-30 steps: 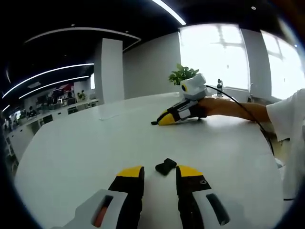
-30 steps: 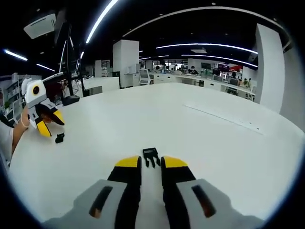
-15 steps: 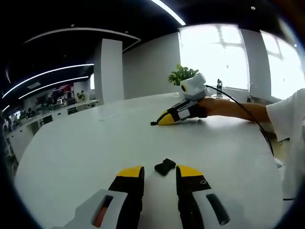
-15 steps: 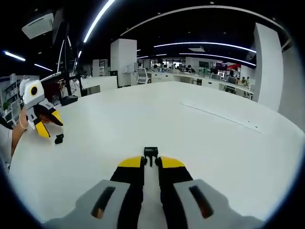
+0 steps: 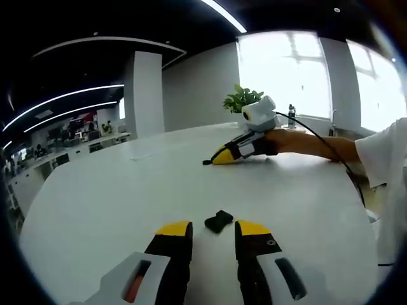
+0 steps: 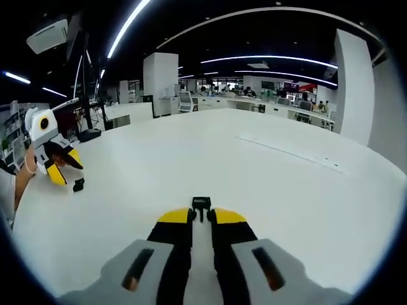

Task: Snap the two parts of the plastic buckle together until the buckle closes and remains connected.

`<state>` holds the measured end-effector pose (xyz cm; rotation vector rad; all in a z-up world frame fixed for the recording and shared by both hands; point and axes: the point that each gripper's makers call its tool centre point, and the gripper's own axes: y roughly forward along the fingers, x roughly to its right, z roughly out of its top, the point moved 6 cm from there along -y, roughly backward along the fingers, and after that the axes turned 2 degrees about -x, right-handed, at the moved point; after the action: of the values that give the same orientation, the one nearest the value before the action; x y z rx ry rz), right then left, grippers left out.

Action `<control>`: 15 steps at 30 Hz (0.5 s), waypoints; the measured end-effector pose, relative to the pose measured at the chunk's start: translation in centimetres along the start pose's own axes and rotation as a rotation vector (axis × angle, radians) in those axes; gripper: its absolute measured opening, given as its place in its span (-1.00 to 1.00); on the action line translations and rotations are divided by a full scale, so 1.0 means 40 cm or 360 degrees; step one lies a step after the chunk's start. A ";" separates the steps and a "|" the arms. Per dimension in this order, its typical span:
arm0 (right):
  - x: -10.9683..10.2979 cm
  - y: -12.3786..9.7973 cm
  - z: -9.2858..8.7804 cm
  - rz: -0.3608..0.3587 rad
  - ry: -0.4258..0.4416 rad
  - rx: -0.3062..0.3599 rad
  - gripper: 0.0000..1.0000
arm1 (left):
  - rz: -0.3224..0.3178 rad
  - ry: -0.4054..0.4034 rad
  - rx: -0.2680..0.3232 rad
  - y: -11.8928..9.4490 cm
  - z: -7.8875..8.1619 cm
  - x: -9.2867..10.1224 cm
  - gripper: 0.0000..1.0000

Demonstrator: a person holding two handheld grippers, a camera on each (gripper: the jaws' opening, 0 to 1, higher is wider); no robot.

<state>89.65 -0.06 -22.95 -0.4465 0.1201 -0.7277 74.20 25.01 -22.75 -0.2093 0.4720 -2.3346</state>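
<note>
Right gripper [image 6: 201, 218] sits low on the white table [image 6: 267, 184], jaws narrowed onto the base of the pronged buckle part [image 6: 201, 204], which pokes out past the yellow tips with its prongs pointing away along the jaw line; looks clamped, judging by the tight gap. Left gripper [image 5: 213, 229] has jaws parted to a medium gap, holding nothing; the socket buckle part [image 5: 219, 221] lies on the table just ahead of its tips, between them, long axis skewed diagonally across the jaw line. From the right gripper view that same socket piece lies far left just below the left gripper, so the two halves are well apart. Left gripper is the nearer one to the socket; the coming move likely needs it to advance a little and close across that skewed body. Versus a second ago: right jaws have closed in from an open gap around the pronged part; left gripper and socket almost unchanged.
</note>
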 end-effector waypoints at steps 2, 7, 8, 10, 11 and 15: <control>0.004 -0.004 -0.003 -0.0008 -0.0001 -0.0004 -0.77 | -0.0002 0.0000 -0.0001 0.000 0.000 0.001 -0.47; 0.011 -0.015 -0.007 -0.0032 0.0009 0.0001 -0.77 | -0.0004 -0.0001 -0.0002 0.001 -0.001 0.003 -0.47; 0.012 -0.018 -0.007 -0.0036 0.0011 0.0003 -0.77 | -0.0005 -0.0002 -0.0003 0.001 -0.001 0.003 -0.47; 0.016 -0.022 -0.005 -0.0049 0.0012 0.0008 -0.77 | -0.0005 -0.0002 -0.0003 0.000 -0.003 0.005 -0.47; 0.017 -0.025 -0.004 -0.0054 0.0012 0.0010 -0.77 | -0.0005 -0.0002 -0.0003 0.000 -0.003 0.007 -0.47; 0.023 -0.036 -0.005 -0.0078 0.0011 0.0013 -0.86 | -0.0008 -0.0002 -0.0001 -0.001 -0.004 0.010 -0.47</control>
<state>89.40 -1.69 -22.47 -0.4407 0.1129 -0.7774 73.85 24.82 -22.87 -0.2126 0.4722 -2.3388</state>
